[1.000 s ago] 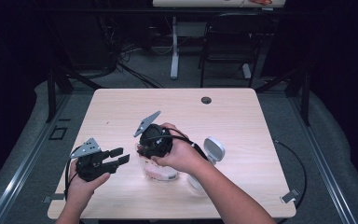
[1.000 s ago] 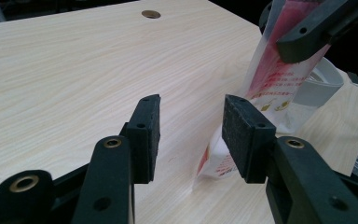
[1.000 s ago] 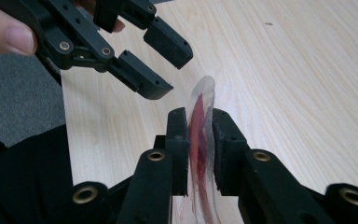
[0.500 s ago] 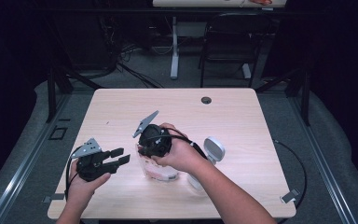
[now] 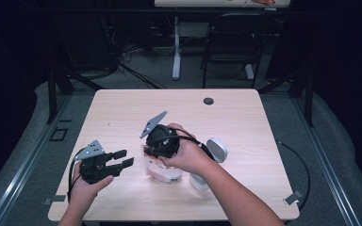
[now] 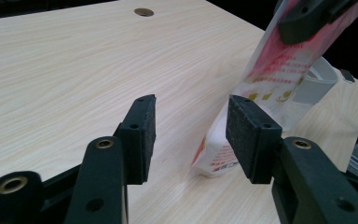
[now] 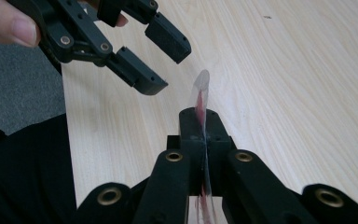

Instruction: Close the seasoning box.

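Since the earlier frame little has shifted on the bench: both hands sit where they were. What has changed is at the jaws. Those of the left gripper have just been opening, and those of the right gripper have just been closing on the upper edge of the plastic pouch.

The right gripper's jaws are now pressed together with the thin clear film pinched flat between the pads; in the right gripper view the edge of the pouch sticks up out of the seam, with a red streak running down through it. From above, the right hand holds its gripper over the pouch, near the middle of the bench and a little toward the person's side.

The pouch is clear and whitish with red and yellow print. In the left gripper view it stands on its lower end on the wood, leaning, its top caught in the black jaws above.

The left gripper's jaws stand spread with nothing between them. They point across the bench at the pouch, whose lower corner lies just beyond the tips, apart from the pads. The left hand holds this gripper low near the bench's front left.

A white and grey object lies just behind the pouch, beside the right forearm. A small round dark hole sits near the far edge of the bench.
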A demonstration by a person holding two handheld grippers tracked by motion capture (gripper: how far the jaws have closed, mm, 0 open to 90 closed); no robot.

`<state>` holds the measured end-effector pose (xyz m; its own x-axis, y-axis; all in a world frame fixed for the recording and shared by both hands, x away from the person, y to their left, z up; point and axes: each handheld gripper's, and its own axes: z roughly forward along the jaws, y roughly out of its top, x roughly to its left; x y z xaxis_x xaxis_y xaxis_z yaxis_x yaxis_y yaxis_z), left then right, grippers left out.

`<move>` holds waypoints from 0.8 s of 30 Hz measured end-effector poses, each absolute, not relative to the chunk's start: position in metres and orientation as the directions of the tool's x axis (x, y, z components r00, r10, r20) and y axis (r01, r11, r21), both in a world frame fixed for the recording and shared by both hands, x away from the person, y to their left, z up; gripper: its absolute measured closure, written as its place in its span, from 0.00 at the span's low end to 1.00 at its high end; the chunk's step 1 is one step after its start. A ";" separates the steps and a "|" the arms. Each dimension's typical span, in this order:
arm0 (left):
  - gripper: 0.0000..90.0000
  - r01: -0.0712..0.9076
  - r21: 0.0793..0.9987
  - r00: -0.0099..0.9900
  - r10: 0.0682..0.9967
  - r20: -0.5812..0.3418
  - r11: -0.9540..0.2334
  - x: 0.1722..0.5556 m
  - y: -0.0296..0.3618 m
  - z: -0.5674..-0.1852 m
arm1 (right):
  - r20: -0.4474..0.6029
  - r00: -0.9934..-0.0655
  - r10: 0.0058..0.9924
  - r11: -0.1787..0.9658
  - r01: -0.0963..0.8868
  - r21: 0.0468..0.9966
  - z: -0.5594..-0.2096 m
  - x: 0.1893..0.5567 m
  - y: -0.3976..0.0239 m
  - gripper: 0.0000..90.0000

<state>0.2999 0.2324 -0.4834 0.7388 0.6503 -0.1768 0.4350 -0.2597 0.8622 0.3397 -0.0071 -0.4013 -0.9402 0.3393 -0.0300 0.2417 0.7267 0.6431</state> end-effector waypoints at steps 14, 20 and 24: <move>0.51 0.432 0.854 0.764 0.621 -0.177 -0.289 0.302 0.222 -0.492 | -0.010 -0.941 0.339 0.689 0.241 0.683 -0.392 0.338 -0.028 1.00; 0.48 0.436 0.845 0.782 0.595 -0.187 -0.308 0.303 0.217 -0.498 | -0.016 -0.941 0.337 0.691 0.236 0.684 -0.389 0.337 -0.032 1.00; 0.47 0.439 0.827 0.803 0.567 -0.185 -0.351 0.303 0.208 -0.505 | -0.024 -0.944 0.328 0.690 0.222 0.689 -0.384 0.335 -0.036 1.00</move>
